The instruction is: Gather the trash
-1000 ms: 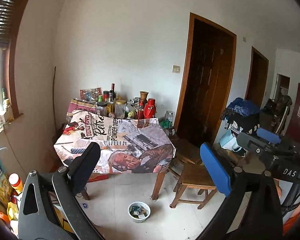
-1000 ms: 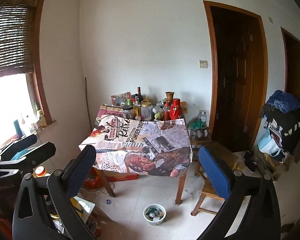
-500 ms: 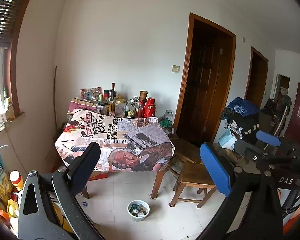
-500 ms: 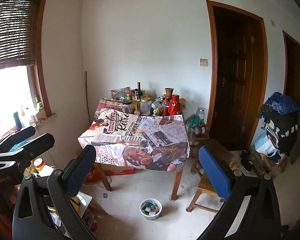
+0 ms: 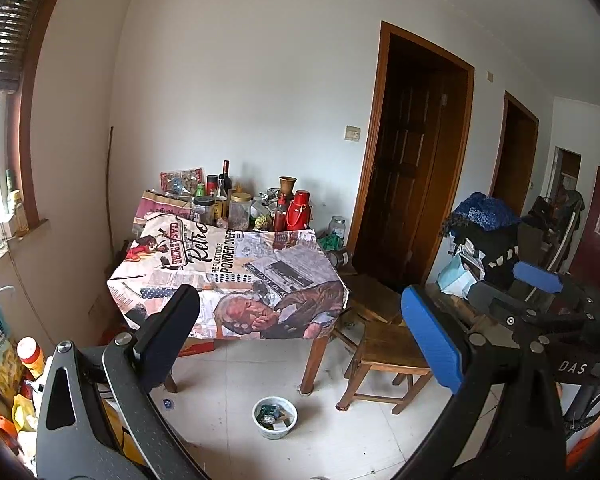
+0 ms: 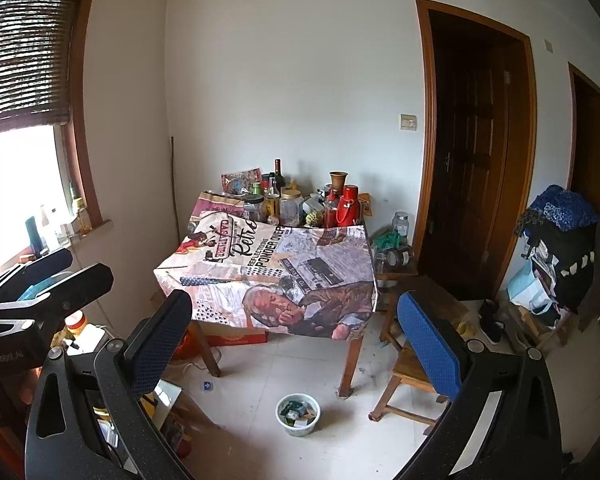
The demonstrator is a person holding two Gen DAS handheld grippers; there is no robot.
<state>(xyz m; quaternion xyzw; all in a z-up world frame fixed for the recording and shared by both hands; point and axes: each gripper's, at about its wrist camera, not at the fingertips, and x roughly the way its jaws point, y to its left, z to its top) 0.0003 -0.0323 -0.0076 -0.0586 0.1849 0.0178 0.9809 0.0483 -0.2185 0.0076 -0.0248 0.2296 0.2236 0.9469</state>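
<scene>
tiled floor (image 6: 260,364), white bowl (image 6: 298,414) heaped with scraps, both grippers' fingers (image 5: 172,336) (image 6: 430,346) spread, empty

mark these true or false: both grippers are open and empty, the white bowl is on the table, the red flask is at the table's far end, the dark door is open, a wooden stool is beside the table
1. Both grippers, left gripper and right gripper, are open and empty. True.
2. The white bowl is on the table. False: it sits on the floor near a table leg.
3. The red flask stands at the table's far end. True.
4. The dark door is open. False: it is shut.
5. A wooden stool stands beside the table. True.
</scene>
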